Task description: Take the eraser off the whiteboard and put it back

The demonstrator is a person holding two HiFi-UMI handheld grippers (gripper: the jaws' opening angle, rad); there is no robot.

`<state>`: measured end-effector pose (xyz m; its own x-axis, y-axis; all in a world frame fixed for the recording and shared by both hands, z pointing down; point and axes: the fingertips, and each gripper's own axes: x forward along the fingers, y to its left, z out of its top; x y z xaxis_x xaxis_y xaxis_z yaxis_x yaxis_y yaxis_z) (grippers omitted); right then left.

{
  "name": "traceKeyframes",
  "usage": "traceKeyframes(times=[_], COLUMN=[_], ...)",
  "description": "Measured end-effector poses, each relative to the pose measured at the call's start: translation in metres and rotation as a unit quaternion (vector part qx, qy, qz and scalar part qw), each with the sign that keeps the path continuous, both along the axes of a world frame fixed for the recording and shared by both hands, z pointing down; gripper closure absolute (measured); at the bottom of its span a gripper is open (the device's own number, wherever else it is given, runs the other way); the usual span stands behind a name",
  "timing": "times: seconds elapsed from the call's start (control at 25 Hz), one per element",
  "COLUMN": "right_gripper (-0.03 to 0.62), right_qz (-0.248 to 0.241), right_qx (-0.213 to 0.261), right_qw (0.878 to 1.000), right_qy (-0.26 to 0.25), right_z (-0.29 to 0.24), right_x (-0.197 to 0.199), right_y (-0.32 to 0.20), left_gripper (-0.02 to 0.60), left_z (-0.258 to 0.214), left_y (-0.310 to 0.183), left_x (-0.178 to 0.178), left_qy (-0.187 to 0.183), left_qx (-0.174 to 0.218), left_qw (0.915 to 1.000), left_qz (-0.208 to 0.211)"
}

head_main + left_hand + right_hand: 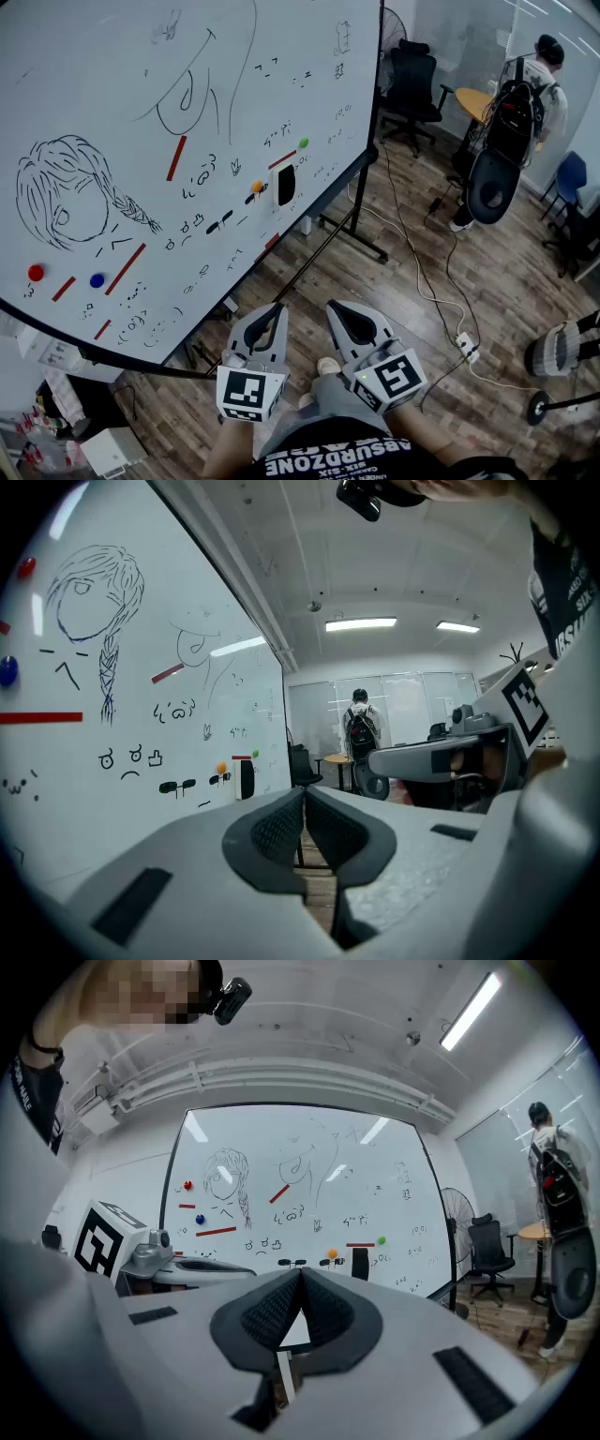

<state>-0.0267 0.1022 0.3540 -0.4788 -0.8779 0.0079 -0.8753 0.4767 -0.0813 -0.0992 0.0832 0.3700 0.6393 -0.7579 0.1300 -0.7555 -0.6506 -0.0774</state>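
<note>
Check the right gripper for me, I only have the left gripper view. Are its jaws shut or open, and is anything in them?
Observer: The right gripper is shut, with its pad tips together and nothing between them.
Operator: Is either gripper touching the board?
Observer: No. In the head view the left gripper and the right one are low, by the person's body, apart from the whiteboard. The eraser sits on the board's lower right part.
Operator: Is there anything on the floor?
Observer: What looks like a white power strip lies on the wood floor, right of the board stand, with a cable running to it.
</note>
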Motion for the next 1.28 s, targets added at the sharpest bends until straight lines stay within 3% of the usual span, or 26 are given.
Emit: traceKeyframes(times=[0.76, 1.28], right_gripper=[0.589, 0.396], right_qz=[-0.042, -0.042], right_qx=[0.011, 0.001], right_qw=[0.999, 0.999], right_qy=[-0.009, -0.012], right_z=[-0.015, -0.014], right_x=[0.018, 0.035], right_y=[-0.074, -0.133], left_gripper=[0.569, 0.569], left_z=[-0.004, -0.001], left_y=[-0.059, -0.106], left_x=[0.024, 0.03], left_qy=[-0.015, -0.029], left_qx=[-0.009, -0.011], left_qw=[0.9998, 0.9994], left_qz=[-0.005, -0.015])
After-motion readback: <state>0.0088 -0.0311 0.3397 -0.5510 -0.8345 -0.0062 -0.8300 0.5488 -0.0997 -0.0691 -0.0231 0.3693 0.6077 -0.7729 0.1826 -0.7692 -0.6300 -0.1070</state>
